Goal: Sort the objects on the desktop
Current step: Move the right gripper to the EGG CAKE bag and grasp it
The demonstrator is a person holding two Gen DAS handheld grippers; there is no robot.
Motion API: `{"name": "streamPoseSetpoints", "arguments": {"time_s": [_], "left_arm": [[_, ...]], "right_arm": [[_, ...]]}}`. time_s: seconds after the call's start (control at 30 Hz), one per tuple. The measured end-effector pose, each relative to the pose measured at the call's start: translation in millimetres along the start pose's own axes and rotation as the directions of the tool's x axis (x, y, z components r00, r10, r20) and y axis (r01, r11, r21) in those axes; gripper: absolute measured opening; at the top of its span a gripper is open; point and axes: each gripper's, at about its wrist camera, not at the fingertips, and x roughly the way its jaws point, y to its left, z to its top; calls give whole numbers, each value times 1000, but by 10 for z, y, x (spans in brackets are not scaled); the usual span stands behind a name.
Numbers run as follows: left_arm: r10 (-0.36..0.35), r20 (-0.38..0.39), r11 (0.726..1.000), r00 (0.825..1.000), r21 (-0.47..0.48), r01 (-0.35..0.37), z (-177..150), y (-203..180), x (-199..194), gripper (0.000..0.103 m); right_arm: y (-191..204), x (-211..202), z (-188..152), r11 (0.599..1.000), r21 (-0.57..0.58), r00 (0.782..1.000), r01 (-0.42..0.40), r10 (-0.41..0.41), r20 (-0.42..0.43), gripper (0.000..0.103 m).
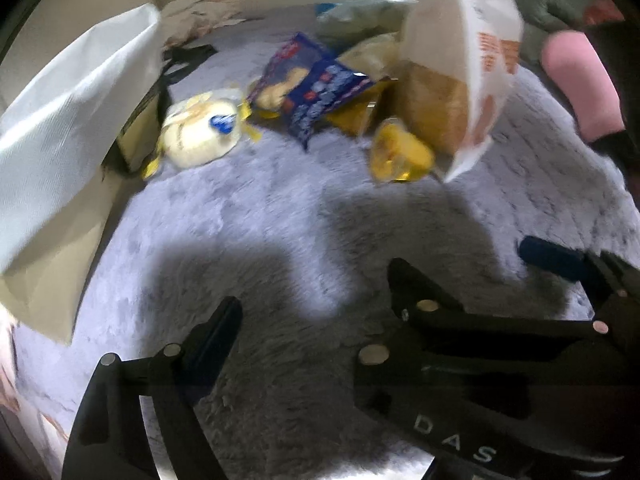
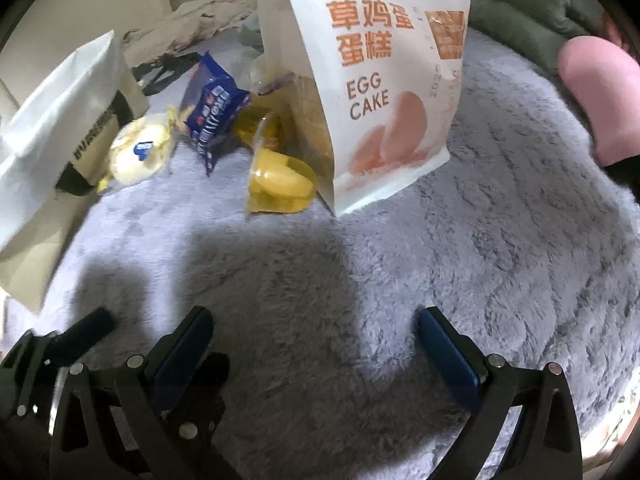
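Note:
A tall white egg cake bag (image 2: pixel 384 92) stands upright on the grey fluffy blanket (image 2: pixel 460 280); it also shows in the left wrist view (image 1: pixel 460 64). Beside it lie a yellow jelly cup (image 2: pixel 280 184), a blue snack packet (image 2: pixel 216 108) and a pale wrapped bun (image 2: pixel 140 152). The same jelly cup (image 1: pixel 400 152), blue packet (image 1: pixel 312 84) and bun (image 1: pixel 200 128) show in the left wrist view. My right gripper (image 2: pixel 316 344) is open and empty, well short of the bag. My left gripper (image 1: pixel 316 300) is open and empty, beside the right gripper (image 1: pixel 552 260).
A white paper bag (image 2: pixel 60 128) stands at the left, also in the left wrist view (image 1: pixel 68 120). A pink pillow (image 2: pixel 600 96) and dark green bedding (image 2: pixel 520 8) lie at the right. Crumpled cloth (image 2: pixel 188 28) lies at the back.

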Motion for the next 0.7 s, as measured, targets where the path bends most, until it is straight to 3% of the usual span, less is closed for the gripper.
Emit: {"name": "streamPoseSetpoints", "arguments": {"time_s": [0.1,0.23,0.33,0.43,0.57,0.7], "left_arm": [[3,16,999,1000,34,-3,106,-79,-42,76],[-13,83,998,996,68,7,284,-188,-188,76],[-11,117,994,993,106,-1,413,-257,-268,77],[-12,159,990,987,143,-11,398,-139,-402,86],[-102,198,987,975,145,74,504,-19,-498,86],[-115,200,991,973,88,99,535,169,-450,86]], "right_arm": [[-39,-164,54,999,-18,998,-36,37,47,103],[-71,-492,180,996,-82,980,-29,44,193,103],[-134,-637,275,993,-109,967,-38,64,247,103],[-283,-724,403,994,-92,951,-52,78,298,103],[-522,-656,549,975,-27,934,-221,219,281,103],[-498,-656,661,951,-116,898,-287,309,313,103]]}}
